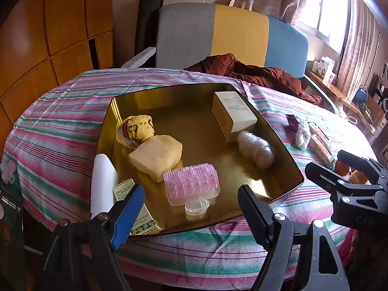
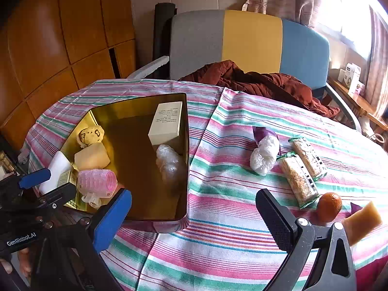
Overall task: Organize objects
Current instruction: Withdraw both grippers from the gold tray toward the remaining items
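- Left wrist view: left gripper [image 1: 190,209] with jaws wide apart, nothing between them, hovering over the near edge of the shallow gold metal tray [image 1: 278,152] on the pink, green and white striped tablecloth [image 1: 60,131].
- Inside the tray — pink ribbed hair roller [image 1: 191,184] nearest the fingers, a small clear plastic cap [image 1: 197,206] just in front of it.
- Behind the roller, touching it: pale yellow sponge block [image 1: 156,156]; further back a yellow patterned bundle in clear wrap [image 1: 135,131].
- Along the left rim: white smooth cylinder [image 1: 103,184] and a green-and-white printed carton [image 1: 143,220], partly hidden by the blue-padded finger.
- At the tray's right side: cream rectangular box [image 1: 232,114] lying flat, crumpled clear plastic roll [image 1: 255,149] against its near end.
- Right gripper [image 1: 344,172] visible at the right edge, jaws parted.
- Right wrist view: right gripper [image 2: 194,218] spread open and empty above the cloth, just right of the tray's near corner.
- On the cloth well apart from the tray — white crumpled plastic bag [image 2: 264,156] on a purple wrapper [image 2: 260,131], two clear packets of grain bars [image 2: 303,169] side by side, small orange tangerine [image 2: 328,205], tan wedge-shaped block [image 2: 362,220] at the far right.
- Beyond the table: grey, yellow and blue chair back [image 2: 249,41] with a rust-brown quilted garment [image 2: 262,82] draped onto the table edge.
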Tool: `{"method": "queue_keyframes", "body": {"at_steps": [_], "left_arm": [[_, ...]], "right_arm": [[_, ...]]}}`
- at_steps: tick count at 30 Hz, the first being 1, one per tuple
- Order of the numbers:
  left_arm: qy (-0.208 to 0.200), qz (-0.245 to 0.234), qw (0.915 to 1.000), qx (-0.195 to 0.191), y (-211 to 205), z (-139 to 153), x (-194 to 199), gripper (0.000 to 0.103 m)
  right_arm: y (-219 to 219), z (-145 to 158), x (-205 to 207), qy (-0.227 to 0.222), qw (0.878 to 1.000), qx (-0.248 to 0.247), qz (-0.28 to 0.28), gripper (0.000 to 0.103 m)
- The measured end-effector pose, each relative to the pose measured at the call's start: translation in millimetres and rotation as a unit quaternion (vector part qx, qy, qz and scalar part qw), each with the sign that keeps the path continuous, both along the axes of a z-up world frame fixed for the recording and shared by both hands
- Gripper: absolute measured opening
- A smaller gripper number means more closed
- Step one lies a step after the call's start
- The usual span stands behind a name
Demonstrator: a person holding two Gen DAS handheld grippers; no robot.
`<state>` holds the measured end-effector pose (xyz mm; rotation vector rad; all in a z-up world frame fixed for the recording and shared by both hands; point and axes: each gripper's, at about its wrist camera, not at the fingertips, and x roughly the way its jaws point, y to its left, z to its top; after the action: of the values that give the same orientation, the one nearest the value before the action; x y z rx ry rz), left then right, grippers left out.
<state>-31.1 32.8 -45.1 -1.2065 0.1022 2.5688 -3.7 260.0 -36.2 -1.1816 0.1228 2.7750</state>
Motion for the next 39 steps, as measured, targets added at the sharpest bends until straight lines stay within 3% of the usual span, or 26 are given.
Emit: {"method": "queue_keyframes", "body": {"at_steps": [18,28,39], "left_arm": [[-0.013,-0.011,0.9998,-0.007,9,-7,1,0.081],[-0.029,0.002,0.9991,0.031,2,-8,-5,0.081],[-0.029,-0.068,0.9966,0.037,34,0,2,0.08]], "right_arm": [[14,-7,11,0.004,0.999,0.015,-0.034,0.103],[39,-17,24,-0.012,0.998,0.007,-0.065,0.103],[110,-9,54,-0.025,0.99,-0.003,-0.14,0.103]]}}
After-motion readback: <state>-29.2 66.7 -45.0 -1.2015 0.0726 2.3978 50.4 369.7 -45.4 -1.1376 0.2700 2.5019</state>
